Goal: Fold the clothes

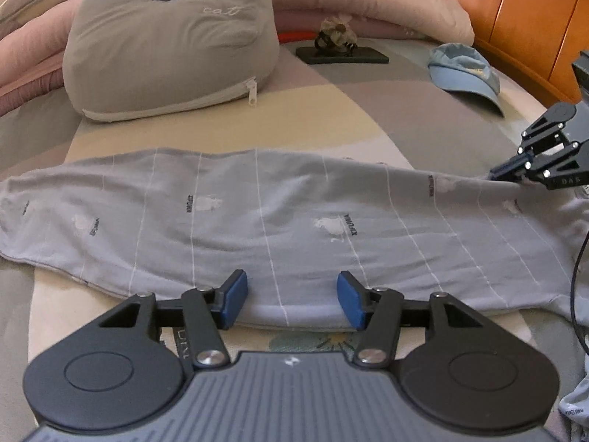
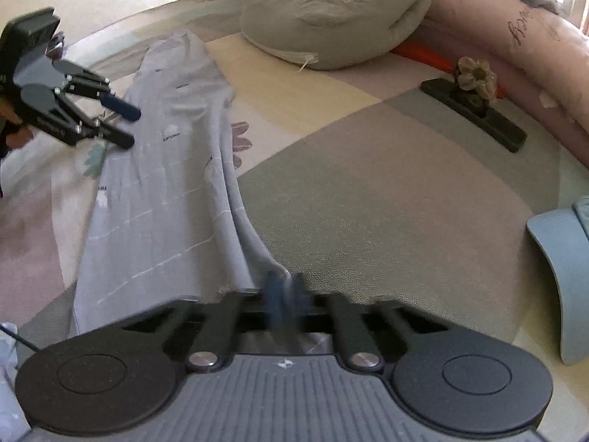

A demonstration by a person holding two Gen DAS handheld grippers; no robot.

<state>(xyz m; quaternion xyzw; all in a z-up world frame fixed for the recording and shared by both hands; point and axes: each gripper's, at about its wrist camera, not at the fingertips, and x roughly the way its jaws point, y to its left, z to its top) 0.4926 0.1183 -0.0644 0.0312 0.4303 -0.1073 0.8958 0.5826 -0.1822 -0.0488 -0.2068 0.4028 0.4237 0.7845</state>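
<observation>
The left gripper (image 1: 291,300) is being held low at the near edge of the garment (image 1: 279,221), its jaws spread wide and empty, likely for a grip. The garment is lying as a long strip across the bed (image 1: 368,110). The right gripper (image 2: 285,294) is pinching one end, apparently keeping it taut.

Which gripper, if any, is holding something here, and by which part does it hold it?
The right gripper is shut on the grey garment, pinching its far edge near one end. The left gripper is open over the near edge, holding nothing.
</observation>
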